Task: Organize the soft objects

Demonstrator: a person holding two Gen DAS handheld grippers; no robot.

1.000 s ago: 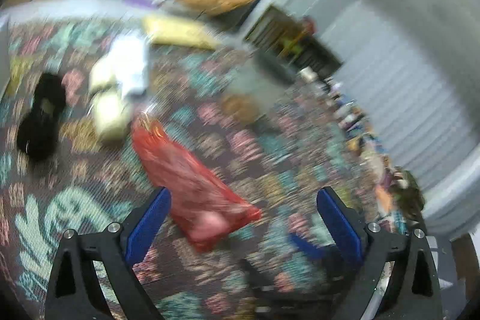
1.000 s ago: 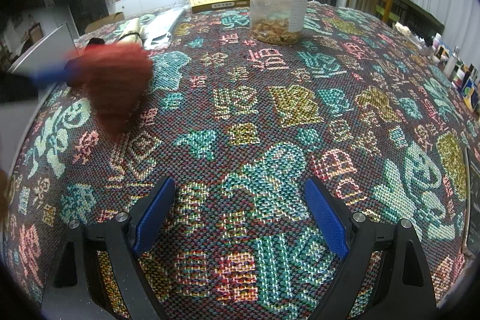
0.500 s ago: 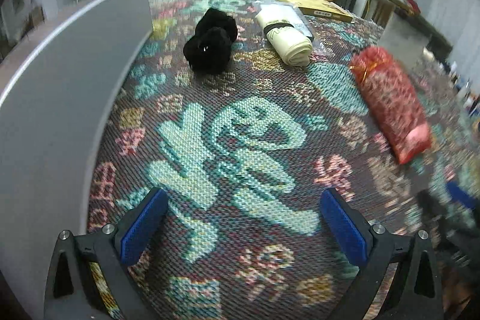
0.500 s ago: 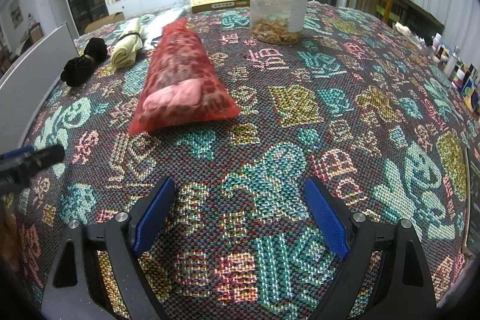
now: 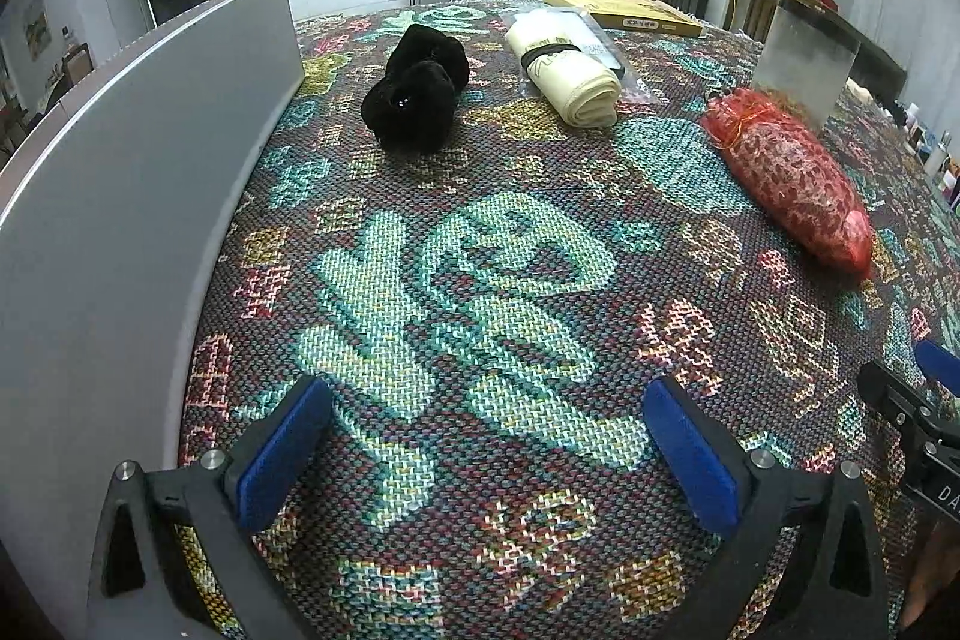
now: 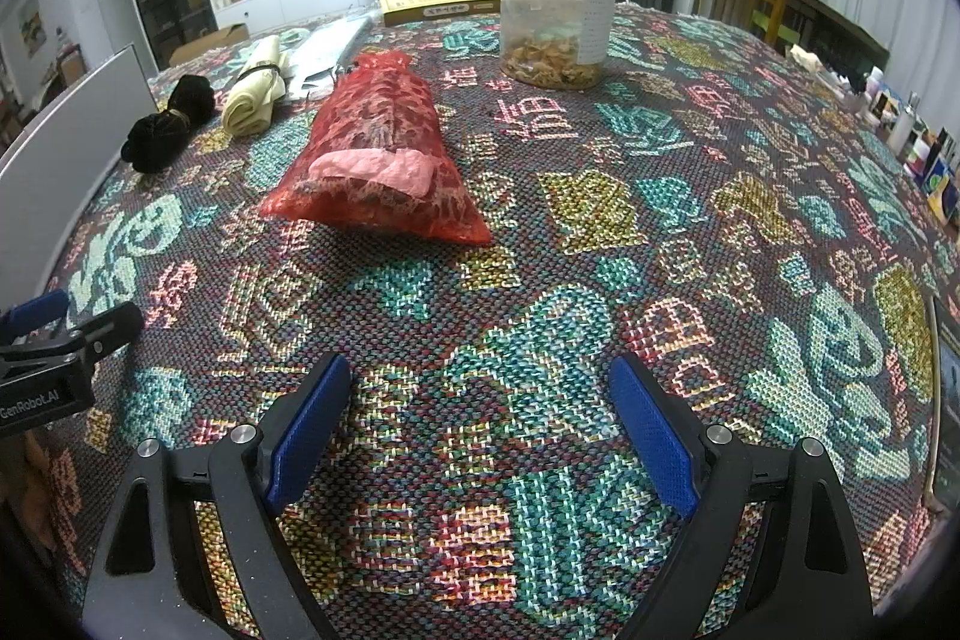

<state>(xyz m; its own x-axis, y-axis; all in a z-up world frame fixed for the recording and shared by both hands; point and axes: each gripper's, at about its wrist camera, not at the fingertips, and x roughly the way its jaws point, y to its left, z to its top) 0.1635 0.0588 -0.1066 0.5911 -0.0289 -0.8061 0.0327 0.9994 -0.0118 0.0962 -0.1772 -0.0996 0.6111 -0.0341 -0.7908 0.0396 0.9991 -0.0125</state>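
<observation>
Left gripper (image 5: pixel 486 451): jaws wide apart, just been opening, nothing between them; only patterned cloth (image 5: pixel 480 280) under them. It hangs low over the near left part of the table, beside a grey panel (image 5: pixel 120 220) that stands upright along the left edge.

Right gripper (image 6: pixel 480 421): jaws wide apart, empty, over bare cloth at the near middle of the table. Its tip shows at the right edge of the left view.

Soft things, in a row on the cloth, far from both grippers:
- black bundle (image 5: pixel 417 94), far left, near the panel's far end.
- cream roll (image 5: pixel 570 79) with a dark band, just right of the black bundle, apart from it.
- red mesh bag (image 6: pixel 381 148), right of the roll, lying flat, tied neck to the far side, pink cloth showing inside.

Clear jar (image 6: pixel 558 7) with a black lid stands upright beyond the bag. A flat yellow box (image 6: pixel 441 4) lies at the far edge.
</observation>
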